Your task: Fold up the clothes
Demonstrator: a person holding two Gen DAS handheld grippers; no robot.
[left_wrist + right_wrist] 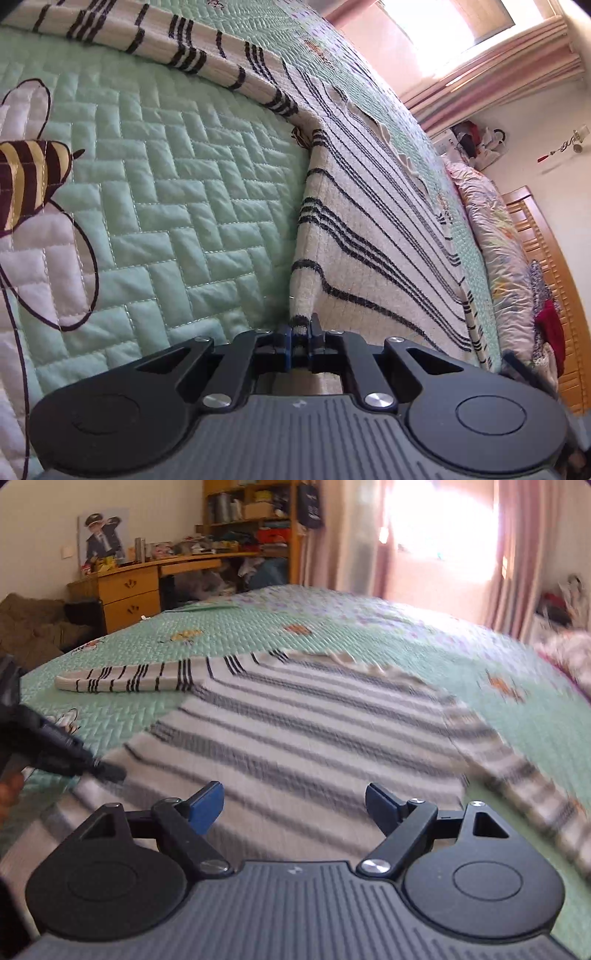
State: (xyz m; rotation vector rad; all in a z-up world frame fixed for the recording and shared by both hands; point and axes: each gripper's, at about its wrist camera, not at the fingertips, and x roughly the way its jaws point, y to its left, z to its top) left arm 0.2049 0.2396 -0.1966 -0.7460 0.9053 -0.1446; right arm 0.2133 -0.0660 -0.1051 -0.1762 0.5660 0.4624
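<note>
Striped sweater [314, 716] spread flat on the bed [258, 620], white knit with dark bands, body running from the near edge toward the far side. One sleeve [125, 681] stretched out to the left across the green quilt, the other sleeve [524, 775] trailing off to the near right, though blurred in the right wrist view. Left gripper [302, 334] pinched together on the near corner of the sweater's hem, knit bunched between the blue pads and lifted slightly off the quilt. Seen from the right wrist view as a dark shape [107, 770] at the sweater's near left edge. Embroidered bee [29, 181] on the quilt well to the left of that grip. Right gripper [294, 805] spread wide, nothing between the blue fingers [207, 805], hovering above the sweater's near hem; contact with the cloth hard to judge through the blur, probably none. Wooden desk [147, 579] and shelving [255, 517] beyond the far left of the bed, pink curtains [517, 554] and a bright window on the far right. Folded floral bedding [495, 229] along the headboard [554, 258] side.
</note>
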